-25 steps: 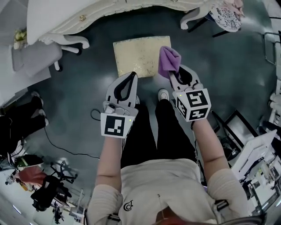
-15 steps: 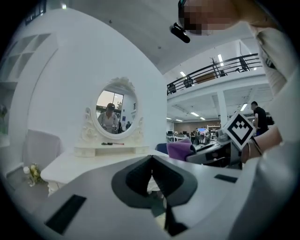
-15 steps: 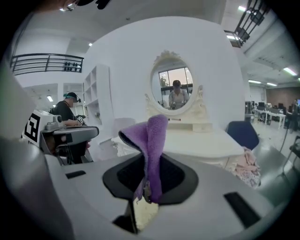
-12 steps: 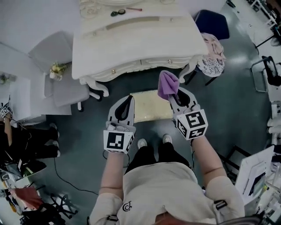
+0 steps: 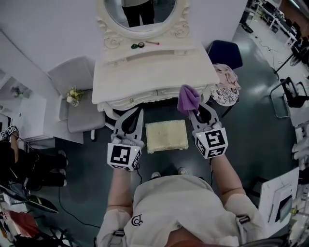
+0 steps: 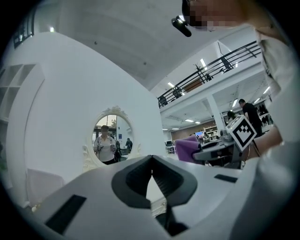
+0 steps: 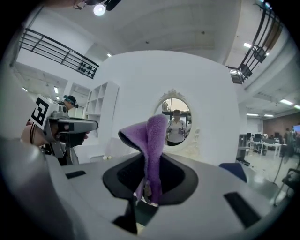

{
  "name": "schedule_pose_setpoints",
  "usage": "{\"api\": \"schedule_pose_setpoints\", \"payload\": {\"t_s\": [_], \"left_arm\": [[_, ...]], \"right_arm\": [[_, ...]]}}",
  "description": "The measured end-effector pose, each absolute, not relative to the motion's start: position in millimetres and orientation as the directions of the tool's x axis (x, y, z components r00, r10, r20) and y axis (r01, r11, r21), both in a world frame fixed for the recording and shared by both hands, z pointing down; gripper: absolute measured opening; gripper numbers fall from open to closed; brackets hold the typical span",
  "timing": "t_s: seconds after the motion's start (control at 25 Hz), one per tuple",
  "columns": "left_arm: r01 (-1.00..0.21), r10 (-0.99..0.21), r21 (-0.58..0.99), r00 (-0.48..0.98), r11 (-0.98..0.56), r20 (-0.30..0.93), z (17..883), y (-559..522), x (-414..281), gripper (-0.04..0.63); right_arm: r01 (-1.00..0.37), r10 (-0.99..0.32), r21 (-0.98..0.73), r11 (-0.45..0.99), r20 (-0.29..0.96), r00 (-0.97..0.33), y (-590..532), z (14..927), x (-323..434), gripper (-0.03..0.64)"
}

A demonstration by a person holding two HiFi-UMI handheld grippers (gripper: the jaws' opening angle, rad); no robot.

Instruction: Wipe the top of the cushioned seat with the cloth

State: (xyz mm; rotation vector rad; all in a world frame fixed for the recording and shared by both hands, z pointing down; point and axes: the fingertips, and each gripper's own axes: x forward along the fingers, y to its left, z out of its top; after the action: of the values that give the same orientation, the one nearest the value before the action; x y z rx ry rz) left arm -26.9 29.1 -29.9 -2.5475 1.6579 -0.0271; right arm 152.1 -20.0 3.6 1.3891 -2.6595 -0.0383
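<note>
Two grippers up: my L gripper (image 5: 138, 112) jaws pressed together, empty; R gripper (image 5: 194, 115) pinches purple cloth (image 5: 187, 99). Seat (image 5: 166, 136) sits btwn them.

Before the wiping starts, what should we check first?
1. Cloth gripped by the right gripper: ok, jaws shut on it.
2. Enough cloth sticking out to wipe: ok, a fold stands past the jaws.
3. Left gripper empty: ok, shut on nothing.
4. Cushioned seat top free of things: ok.
5. Cloth down on the seat: not ok, it is held up, pointing toward the mirror.
</note>
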Motion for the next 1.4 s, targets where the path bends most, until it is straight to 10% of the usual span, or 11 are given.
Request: {"api": "schedule_pose_setpoints", "payload": {"t_s": [1.4], "left_arm": [[-0.911,-0.915,-0.125,0.401,-0.393,-0.049,-52,64,-20,0.014]], "right_arm": [[-0.785,-0.787,0.084,0.614,-0.005,-0.616,12,-24,156,0.067]]}}
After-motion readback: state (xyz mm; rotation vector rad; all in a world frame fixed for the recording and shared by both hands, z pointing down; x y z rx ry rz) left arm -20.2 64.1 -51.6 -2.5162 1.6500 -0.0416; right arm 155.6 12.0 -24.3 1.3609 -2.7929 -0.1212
